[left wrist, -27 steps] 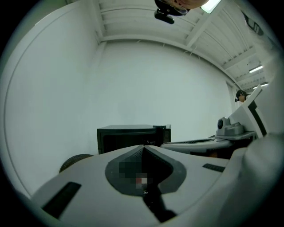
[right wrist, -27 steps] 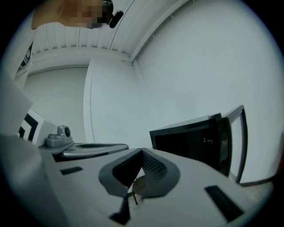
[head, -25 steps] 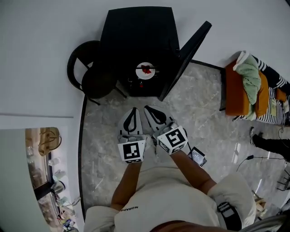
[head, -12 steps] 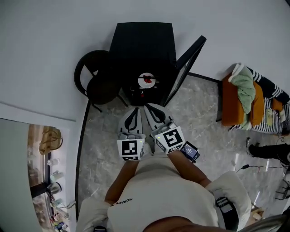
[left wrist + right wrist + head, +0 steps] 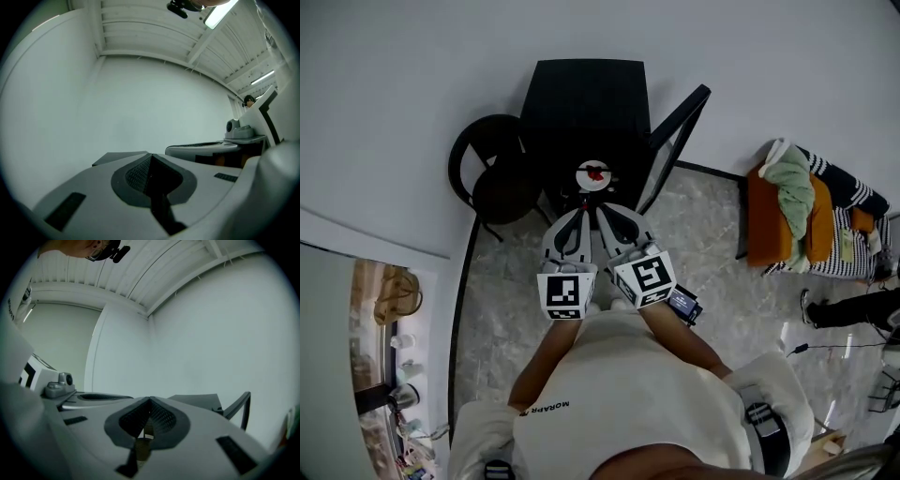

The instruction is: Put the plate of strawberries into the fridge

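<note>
The white plate of strawberries [image 5: 593, 173] sits inside the small black fridge [image 5: 586, 98], whose door [image 5: 675, 141] stands open to the right. Both grippers point level at the fridge, side by side in front of the opening, apart from the plate. My left gripper [image 5: 578, 215] has its pads together with nothing between them. My right gripper [image 5: 602, 212] is likewise shut and empty. In the left gripper view the shut jaws [image 5: 150, 158] face a white wall, with the fridge top [image 5: 117, 158] just beyond. The right gripper view shows its shut jaws [image 5: 150, 402], the fridge top [image 5: 197, 401] and the door [image 5: 240, 408].
A black round chair [image 5: 487, 169] stands against the fridge's left side. An orange seat piled with clothes [image 5: 787, 211] is at the right. A person's shoe [image 5: 839, 307] and cables lie at the far right. The floor is grey marble [image 5: 502, 291].
Both grippers have risen, staying shut and side by side, and now reach closer to the fridge opening in the head view. The plate has stayed inside the fridge.
</note>
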